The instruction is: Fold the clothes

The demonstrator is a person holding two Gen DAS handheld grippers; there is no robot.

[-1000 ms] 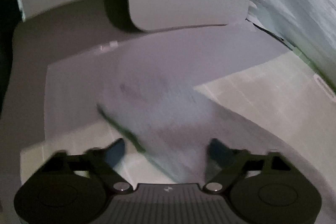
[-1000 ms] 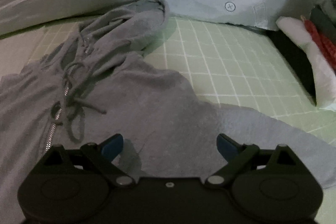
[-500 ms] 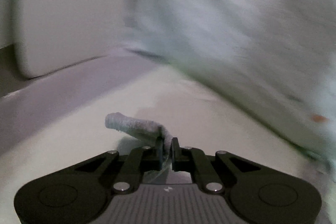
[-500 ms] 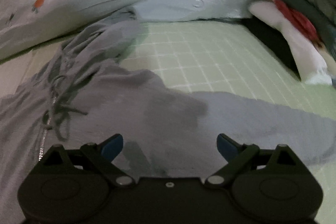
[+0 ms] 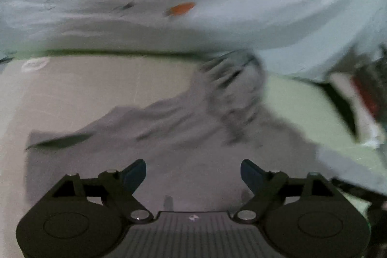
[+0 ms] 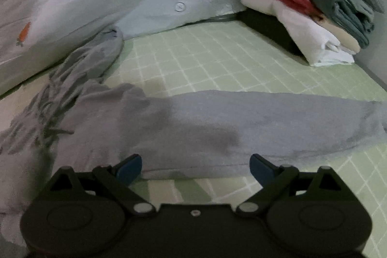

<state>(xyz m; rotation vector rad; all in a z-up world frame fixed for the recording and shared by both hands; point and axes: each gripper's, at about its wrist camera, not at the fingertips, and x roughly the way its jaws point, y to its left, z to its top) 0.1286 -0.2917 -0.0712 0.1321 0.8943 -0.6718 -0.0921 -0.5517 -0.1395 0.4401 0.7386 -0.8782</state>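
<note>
Right wrist view shows the grey hoodie (image 6: 101,127) spread flat on the green checked bed (image 6: 217,64), its sleeve (image 6: 278,120) stretched straight out to the right, long axis across the picture, I judge so it can be folded inward. My right hand-held gripper (image 6: 195,167) hovers above that sleeve, jaws wide, holding nothing. My left hand-held gripper (image 5: 193,173) has just been opening over the hoodie's body, empty. Folded clothes (image 6: 321,16) are stacked well apart.
</note>
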